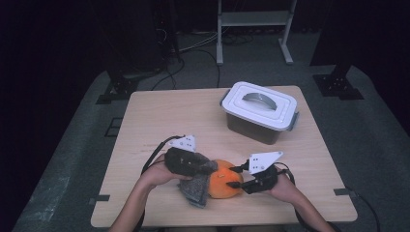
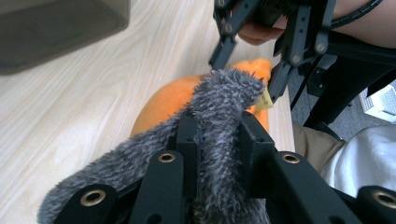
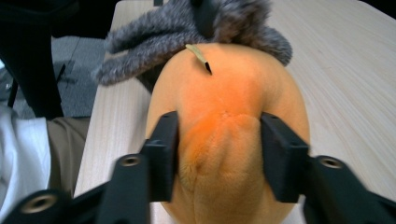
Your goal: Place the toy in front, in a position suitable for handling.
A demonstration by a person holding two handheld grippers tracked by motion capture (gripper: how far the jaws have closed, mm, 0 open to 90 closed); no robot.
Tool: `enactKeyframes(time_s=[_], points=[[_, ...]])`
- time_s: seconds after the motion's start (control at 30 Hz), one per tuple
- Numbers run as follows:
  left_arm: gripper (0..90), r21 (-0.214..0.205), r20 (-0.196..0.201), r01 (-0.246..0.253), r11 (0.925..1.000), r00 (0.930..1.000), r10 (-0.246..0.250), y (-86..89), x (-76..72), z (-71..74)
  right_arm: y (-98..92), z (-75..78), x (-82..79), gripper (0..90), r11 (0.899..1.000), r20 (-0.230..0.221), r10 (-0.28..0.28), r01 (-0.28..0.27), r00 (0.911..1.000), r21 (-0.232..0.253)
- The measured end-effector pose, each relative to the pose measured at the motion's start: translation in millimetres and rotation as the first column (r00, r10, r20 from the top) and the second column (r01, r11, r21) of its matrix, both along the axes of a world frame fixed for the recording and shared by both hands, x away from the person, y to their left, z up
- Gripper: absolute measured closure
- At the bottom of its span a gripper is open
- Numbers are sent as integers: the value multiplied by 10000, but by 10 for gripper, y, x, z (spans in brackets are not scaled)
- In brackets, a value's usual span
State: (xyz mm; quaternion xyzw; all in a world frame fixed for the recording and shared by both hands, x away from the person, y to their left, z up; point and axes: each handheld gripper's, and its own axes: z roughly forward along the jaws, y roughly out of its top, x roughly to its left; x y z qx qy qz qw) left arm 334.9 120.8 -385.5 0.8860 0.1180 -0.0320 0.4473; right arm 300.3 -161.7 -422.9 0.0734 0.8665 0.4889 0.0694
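High view — lidded tub [image 1: 260, 112] beyond orange plush [image 1: 223, 185].

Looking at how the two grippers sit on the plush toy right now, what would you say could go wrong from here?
1. The left gripper pinches only the grey fuzzy part; a pull could slip off the pile or strain where it meets the orange plush body.
2. The right gripper straddles a soft bulge of the body; its hold looks loose, so the toy may slide out.
3. The toy lies near the table front edge and could drop off.
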Motion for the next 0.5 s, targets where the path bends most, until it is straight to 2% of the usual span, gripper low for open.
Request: enactKeyframes(time_s=[0.13, 0.17, 0.23, 0.33, 0.4, 0.5], points=[[732, -13, -136, -200, 9998, 9997, 200, 100, 1, -59, -33, 35, 25, 364, 9993, -147, -287, 290, 9995, 222], [732, -23, -208, -267, 9996, 9994, 267, 129, -4, -68, -35, 36, 30, 350, 9993, -141, -341, 343, 9993, 152], [732, -47, -229, -308, 9995, 9993, 307, 179, -8, -85, -48, 28, 37, 344, 9992, -92, -389, 390, 9992, 59], [731, -26, -261, -429, 9991, 9987, 428, 231, -15, -100, -20, 7, 51, 338, 9992, -273, -384, 387, 9989, 91], [731, -11, -235, -458, 9990, 9987, 458, 240, -19, -97, 19, -11, 49, 381, 9993, -295, -364, 365, 9989, 52], [732, 181, 40, -485, 9987, 9988, 485, 221, -26, -50, 60, 0, 37, 521, 9984, -376, -568, 568, 9977, 2]])
